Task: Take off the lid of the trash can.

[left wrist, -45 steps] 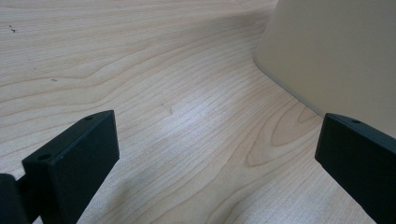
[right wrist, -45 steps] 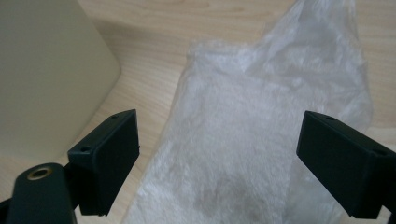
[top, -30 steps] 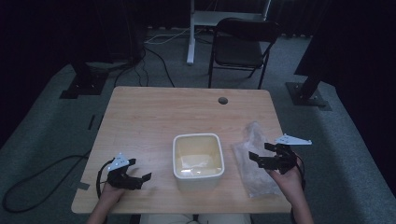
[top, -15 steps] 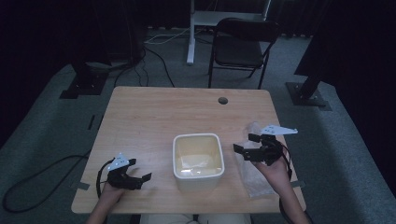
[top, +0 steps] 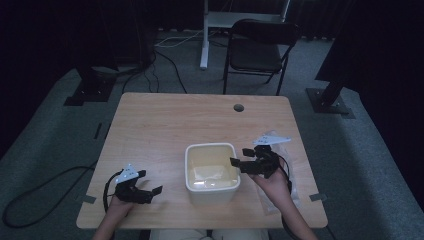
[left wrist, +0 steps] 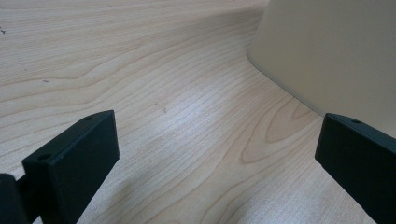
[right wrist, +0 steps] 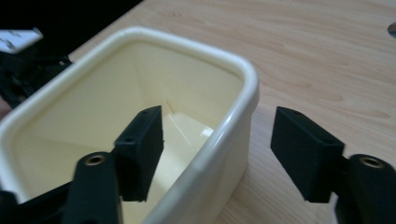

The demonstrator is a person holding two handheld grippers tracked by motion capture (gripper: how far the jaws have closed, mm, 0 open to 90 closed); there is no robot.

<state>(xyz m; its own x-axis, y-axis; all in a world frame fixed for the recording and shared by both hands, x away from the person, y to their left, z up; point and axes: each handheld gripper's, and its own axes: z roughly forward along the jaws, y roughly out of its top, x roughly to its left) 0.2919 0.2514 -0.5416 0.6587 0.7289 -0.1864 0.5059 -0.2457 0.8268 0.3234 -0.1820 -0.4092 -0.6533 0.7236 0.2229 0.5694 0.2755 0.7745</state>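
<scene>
A square tub (top: 211, 172) with round corners sits on the wooden table (top: 170, 125), near the front edge, between the two hands. It looks like smooth, shiny cream plastic with a thick rolled rim and tall, plain sides. The right gripper (top: 247, 159) is at the tub's right wall. Its flat black blocky jaws have just been closing, with one jaw inside the tub and one outside, and the rim between them, but they do not press on it yet. The left gripper (top: 148, 182) rests low over the table, left of the tub, its jaws spread wide with only pale, wavy wood grain between them. A crinkly clear plastic bag (top: 296, 192) lies under the right arm.
</scene>
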